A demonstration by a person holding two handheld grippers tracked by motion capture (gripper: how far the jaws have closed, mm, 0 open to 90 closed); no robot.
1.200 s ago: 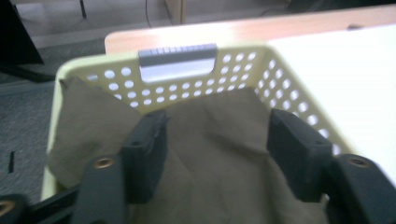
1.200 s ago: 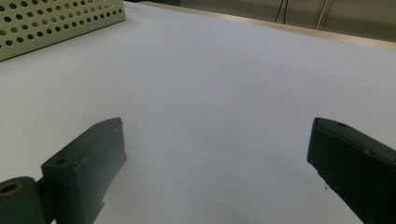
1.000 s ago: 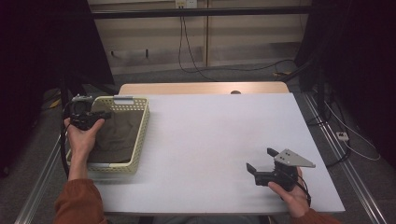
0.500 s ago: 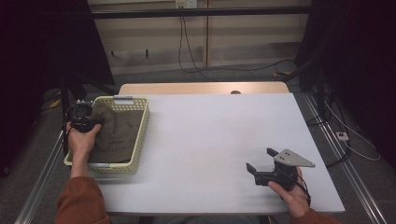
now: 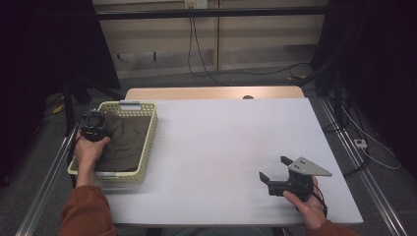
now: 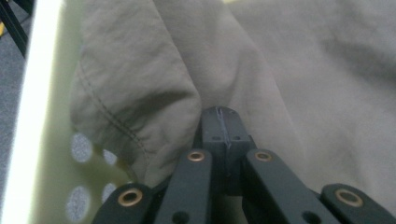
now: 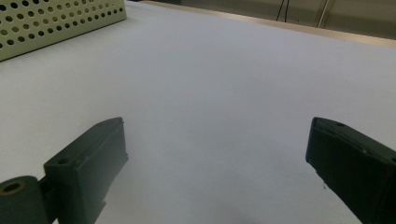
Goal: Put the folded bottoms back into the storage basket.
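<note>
An olive-brown cloth (image 5: 125, 140) is seen lying crumpled inside a pale yellow perforated basket (image 5: 148, 142), which stands at the left side of the white worktop (image 5: 221, 147). In the left gripper view, a stitched fold of the cloth (image 6: 135, 93) is bunched just beside the tips of the left tongs (image 6: 219, 122), with the basket's wall (image 6: 42, 116) seen to the left of it. The jaws have just been closing and are now clenched tip to tip; whether any cloth is pinched between them cannot be told, since the tips are pressed into the fabric. In the high view, the left tongs (image 5: 93, 125) are held by a hand at the basket's left rim, over the cloth. The right tongs (image 5: 274, 169) are held low over the worktop near its front right corner, well apart from the basket. Their jaws are spread wide with nothing between them, and in the right gripper view (image 7: 215, 154) bare worktop is seen between them, with a corner of the basket at the upper left.
</note>
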